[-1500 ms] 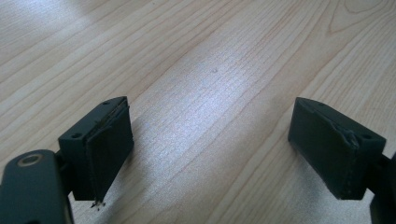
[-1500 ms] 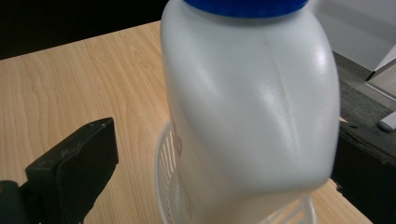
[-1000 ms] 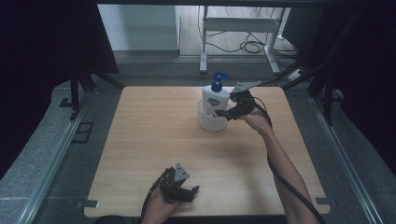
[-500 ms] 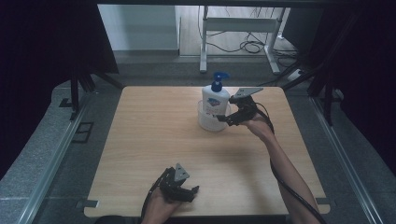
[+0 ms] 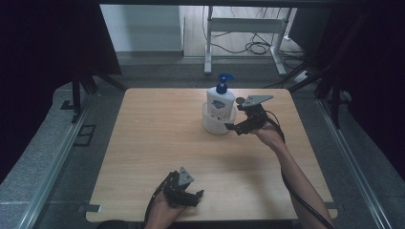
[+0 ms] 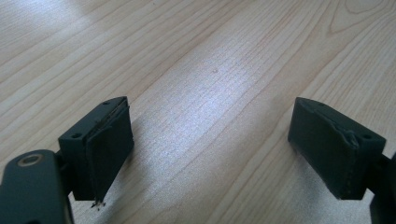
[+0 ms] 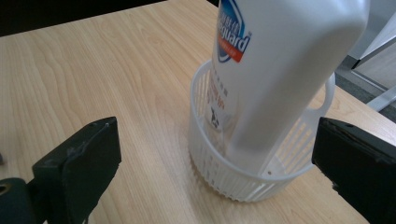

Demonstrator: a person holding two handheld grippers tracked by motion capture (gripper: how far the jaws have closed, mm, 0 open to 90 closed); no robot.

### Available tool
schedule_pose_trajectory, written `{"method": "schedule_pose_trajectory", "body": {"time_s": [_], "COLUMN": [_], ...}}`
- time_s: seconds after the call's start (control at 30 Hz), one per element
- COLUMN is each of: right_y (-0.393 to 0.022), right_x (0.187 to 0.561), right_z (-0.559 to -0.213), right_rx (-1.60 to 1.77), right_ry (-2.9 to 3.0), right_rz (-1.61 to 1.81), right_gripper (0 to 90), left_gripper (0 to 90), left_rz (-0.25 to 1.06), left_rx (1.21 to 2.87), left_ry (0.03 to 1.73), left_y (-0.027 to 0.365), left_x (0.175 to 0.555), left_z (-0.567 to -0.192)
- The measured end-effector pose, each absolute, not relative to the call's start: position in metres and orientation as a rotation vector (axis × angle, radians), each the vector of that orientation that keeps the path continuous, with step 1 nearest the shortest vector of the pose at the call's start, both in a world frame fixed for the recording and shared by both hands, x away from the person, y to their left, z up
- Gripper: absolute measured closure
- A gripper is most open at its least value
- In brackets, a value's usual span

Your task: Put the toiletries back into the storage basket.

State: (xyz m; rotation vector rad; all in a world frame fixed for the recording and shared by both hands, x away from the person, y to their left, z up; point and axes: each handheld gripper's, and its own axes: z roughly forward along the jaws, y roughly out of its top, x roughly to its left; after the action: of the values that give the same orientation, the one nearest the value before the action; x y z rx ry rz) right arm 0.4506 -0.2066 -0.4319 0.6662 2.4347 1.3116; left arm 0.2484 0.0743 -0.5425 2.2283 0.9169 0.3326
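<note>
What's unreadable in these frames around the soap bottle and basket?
- Soap bottle: pump head cut off by the top edge in the right gripper view.
- Bottle label: too small to read in the high view; cropped in the right gripper view.
- Bottle base: screened by the white basket wall.
- Basket's right side: covered by the right gripper in the high view.

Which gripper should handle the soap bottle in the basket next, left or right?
Right, probably. The right gripper is open beside the soap bottle, which stands in the white basket. The left gripper is open over bare table at the near edge.
</note>
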Motion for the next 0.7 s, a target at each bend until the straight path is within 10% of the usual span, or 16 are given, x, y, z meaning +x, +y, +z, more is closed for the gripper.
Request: {"method": "schedule_pose_trajectory", "body": {"time_s": [0.7], "right_y": [-0.224], "right_x": [0.423], "right_z": [-0.439], "right_rx": [0.658], "right_ry": [2.455], "right_rz": [1.307], "right_gripper": [0.6], "left_gripper": [13.4], "left_rz": [0.334], "left_rx": [2.228], "left_ry": [0.914], "left_y": [0.074], "left_x": [0.249], "left_z": [-0.543]}}
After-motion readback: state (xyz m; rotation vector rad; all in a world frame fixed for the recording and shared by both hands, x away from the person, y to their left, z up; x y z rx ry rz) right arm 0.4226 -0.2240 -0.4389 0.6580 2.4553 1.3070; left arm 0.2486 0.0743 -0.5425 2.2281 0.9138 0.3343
